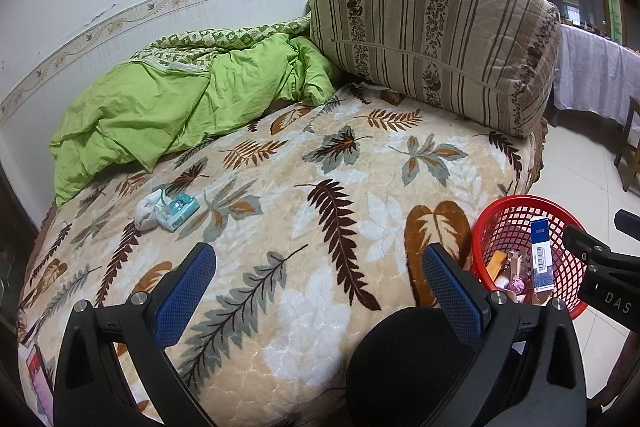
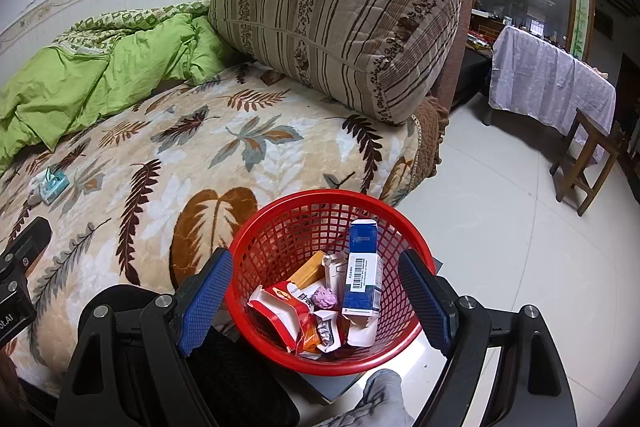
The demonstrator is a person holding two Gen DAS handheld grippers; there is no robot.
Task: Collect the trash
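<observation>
Both the left gripper [image 1: 316, 287] and right gripper [image 2: 316, 303] stood wide open and empty, while the tissue pack [image 1: 176, 211] at the frame's middle left on the bed [image 1: 360, 163] looked light, soft and crushable, best pinched across its narrow sides.

Glossy red plastic mesh basket [image 2: 280, 227], plush leaf-print blanket [image 1: 304, 211], crumpled green cloth quilt [image 1: 168, 107], shiny floor tiles [image 2: 500, 227].
</observation>
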